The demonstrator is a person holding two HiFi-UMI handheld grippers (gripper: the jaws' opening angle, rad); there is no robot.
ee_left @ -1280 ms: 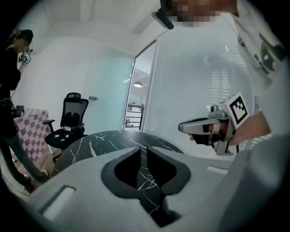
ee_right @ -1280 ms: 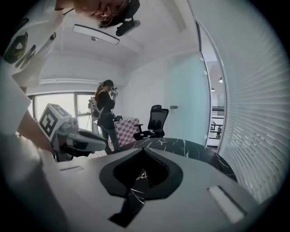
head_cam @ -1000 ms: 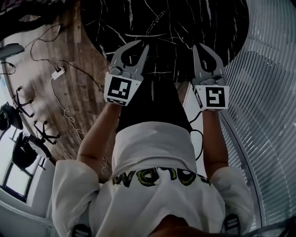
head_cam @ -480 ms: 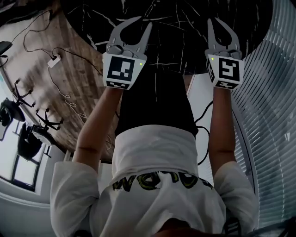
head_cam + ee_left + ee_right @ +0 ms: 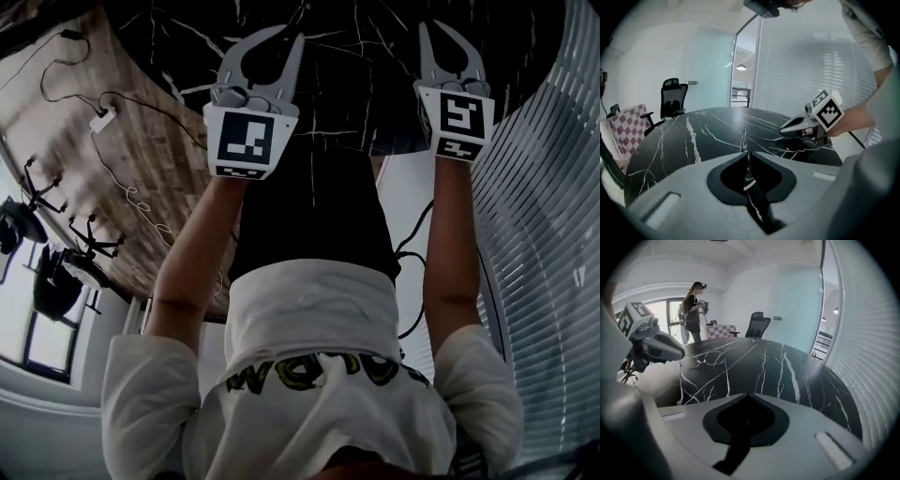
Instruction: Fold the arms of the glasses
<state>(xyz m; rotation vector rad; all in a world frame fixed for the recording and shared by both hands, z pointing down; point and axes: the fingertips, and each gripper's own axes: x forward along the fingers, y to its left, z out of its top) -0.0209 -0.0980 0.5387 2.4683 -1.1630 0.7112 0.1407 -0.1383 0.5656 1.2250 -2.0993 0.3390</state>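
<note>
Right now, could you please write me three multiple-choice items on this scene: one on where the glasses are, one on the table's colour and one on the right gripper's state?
1. Where are the glasses?
A. held in the air
B. lying on the table
C. out of sight

2. What colour is the table?
A. black with white veins
B. plain white
C. red

3. How do the jaws of the right gripper stand?
A. wide apart
B. shut on the glasses
C. shut, with nothing between them

Answers:
1. B: the right gripper view shows them resting on the top, off to the gripper's left.
2. A: every view shows a black top with pale veins.
3. C: its tips meet, and the glasses lie well away from them.
</note>
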